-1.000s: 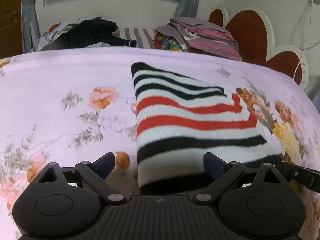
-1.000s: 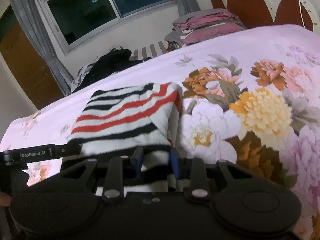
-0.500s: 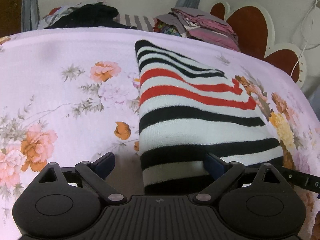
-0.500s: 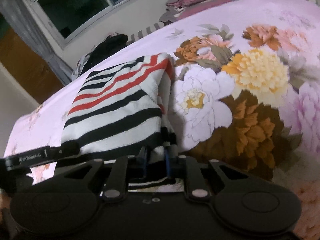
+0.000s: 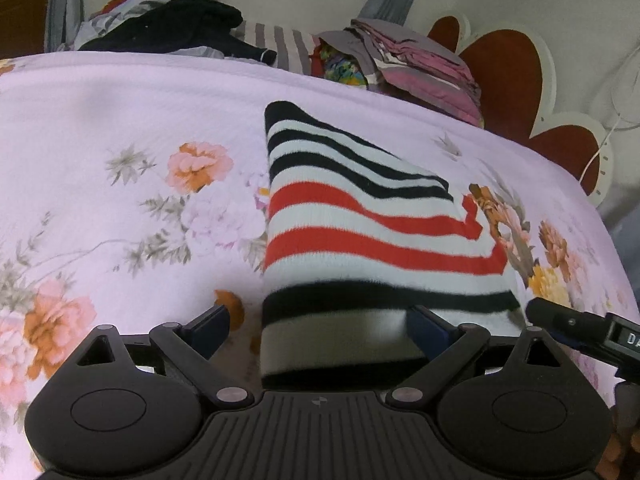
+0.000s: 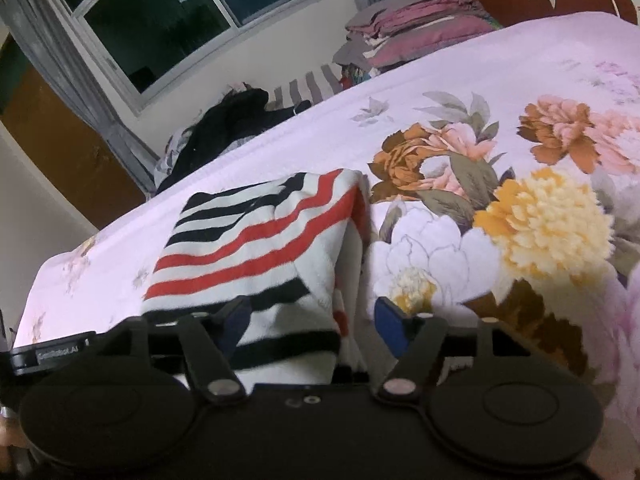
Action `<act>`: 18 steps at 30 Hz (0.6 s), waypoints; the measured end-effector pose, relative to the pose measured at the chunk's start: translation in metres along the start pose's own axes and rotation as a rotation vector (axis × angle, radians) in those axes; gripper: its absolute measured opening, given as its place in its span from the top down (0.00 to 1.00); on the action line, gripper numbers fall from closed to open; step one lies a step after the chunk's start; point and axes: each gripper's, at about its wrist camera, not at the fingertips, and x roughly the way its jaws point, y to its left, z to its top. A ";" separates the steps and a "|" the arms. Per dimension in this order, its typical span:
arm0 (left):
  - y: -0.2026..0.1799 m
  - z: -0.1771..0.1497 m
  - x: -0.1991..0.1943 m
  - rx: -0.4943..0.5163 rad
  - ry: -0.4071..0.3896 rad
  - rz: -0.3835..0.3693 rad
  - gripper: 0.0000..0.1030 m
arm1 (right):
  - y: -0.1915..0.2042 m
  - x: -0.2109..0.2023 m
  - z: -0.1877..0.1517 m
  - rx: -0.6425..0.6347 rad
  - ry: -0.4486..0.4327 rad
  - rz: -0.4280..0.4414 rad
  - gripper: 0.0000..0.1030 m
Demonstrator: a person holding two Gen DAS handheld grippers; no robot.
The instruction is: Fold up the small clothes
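Observation:
A folded knit garment with black, red and white stripes lies on the pink floral bedspread. My left gripper is open, its fingers spread on either side of the garment's near left corner. My right gripper is open too, its jaws apart around the garment's near right corner. The garment lies flat in a rectangular fold in the right wrist view. The right gripper's body shows at the right edge of the left wrist view.
A heap of dark clothes and a stack of folded pink and grey bedding lie at the far side of the bed. A red and white headboard stands at the right. A window is behind.
My right gripper was shut on the garment's near edge and has opened. The near edge has dropped onto the bed. The left gripper stayed open and pulled back a little.

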 end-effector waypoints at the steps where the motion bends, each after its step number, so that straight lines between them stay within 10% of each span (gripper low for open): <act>1: 0.000 0.002 0.002 0.000 0.002 -0.005 0.08 | -0.001 0.005 0.002 0.002 0.009 0.005 0.31; 18: -0.002 0.012 0.048 -0.018 0.055 -0.079 0.08 | -0.006 0.066 0.010 0.026 0.110 0.086 0.25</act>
